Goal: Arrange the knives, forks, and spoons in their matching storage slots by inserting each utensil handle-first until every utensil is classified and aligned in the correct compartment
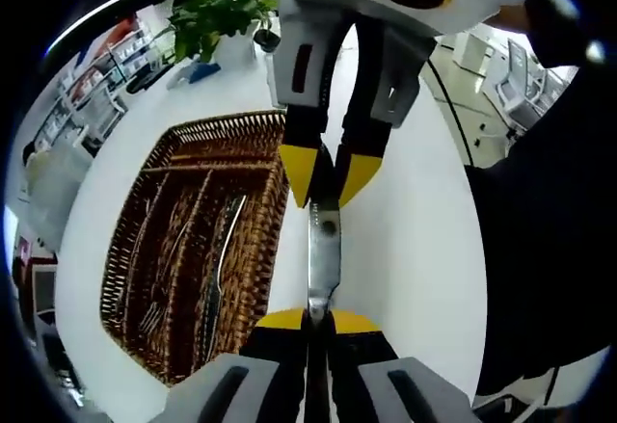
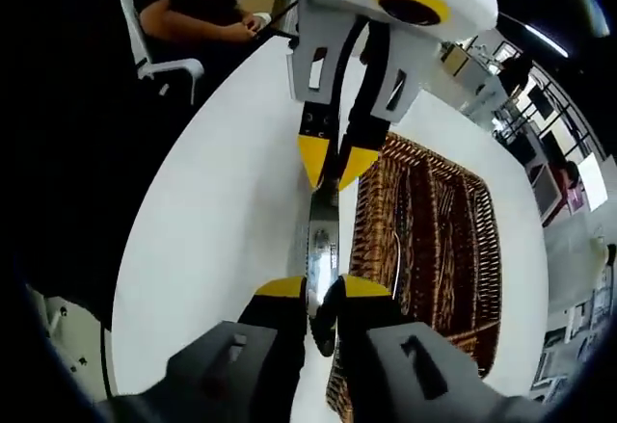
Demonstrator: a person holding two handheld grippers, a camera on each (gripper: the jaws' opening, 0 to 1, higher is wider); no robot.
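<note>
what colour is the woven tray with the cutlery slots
Dark brown wicker tray; the left gripper view shows it best.

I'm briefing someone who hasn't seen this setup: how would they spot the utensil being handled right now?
Start at the white table, beside the brown wicker tray. Just off its rim, a flat shiny metal utensil is held between the left gripper and right gripper, one at each end. Unlike the cutlery lying in the tray's slots, it is outside the tray, gripped by yellow-tipped jaws.
</note>
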